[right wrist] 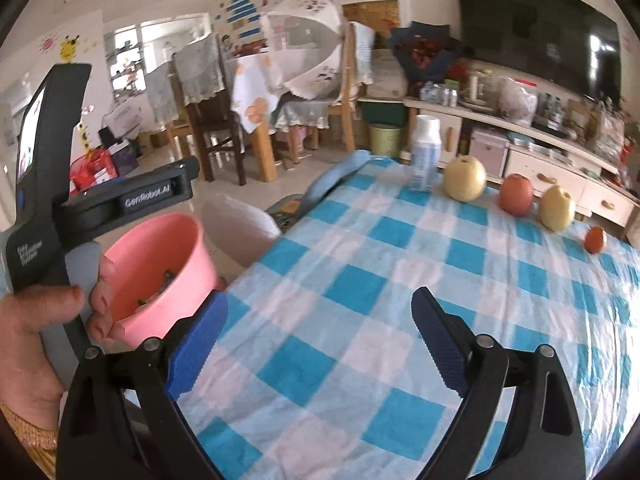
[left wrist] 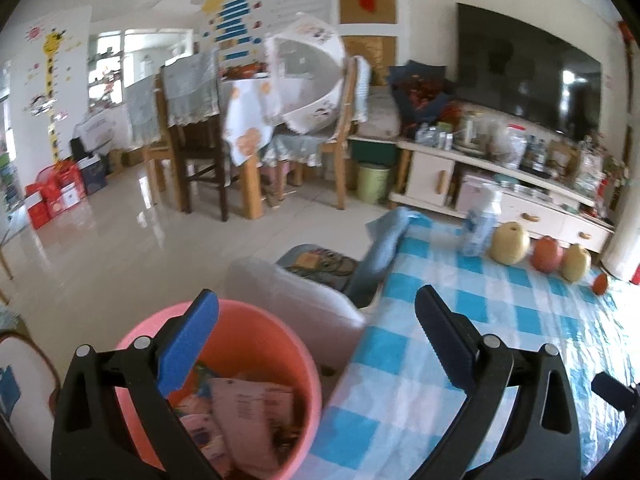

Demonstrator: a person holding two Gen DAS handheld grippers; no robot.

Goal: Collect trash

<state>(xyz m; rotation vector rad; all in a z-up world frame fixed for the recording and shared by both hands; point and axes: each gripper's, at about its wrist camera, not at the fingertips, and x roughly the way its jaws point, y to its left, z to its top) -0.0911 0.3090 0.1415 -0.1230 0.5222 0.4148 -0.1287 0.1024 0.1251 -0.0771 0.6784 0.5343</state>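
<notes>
A pink bin (left wrist: 248, 364) stands beside the table's left edge and holds crumpled paper and wrappers (left wrist: 244, 412). My left gripper (left wrist: 316, 320) is open and empty, above the bin's rim and the table edge. The bin also shows in the right wrist view (right wrist: 160, 264), with the left gripper's body held in a hand beside it. My right gripper (right wrist: 320, 320) is open and empty above the blue-and-white checked tablecloth (right wrist: 360, 288). A white bottle (right wrist: 426, 152) stands at the table's far edge.
Two pears (right wrist: 464, 178), an apple (right wrist: 516, 194) and a small orange fruit (right wrist: 595, 239) line the table's far side. A blue cloth (right wrist: 340, 174) hangs off the far left corner. A white stool (right wrist: 236, 222) stands behind the bin. Chairs, a dining table and a TV cabinet stand beyond.
</notes>
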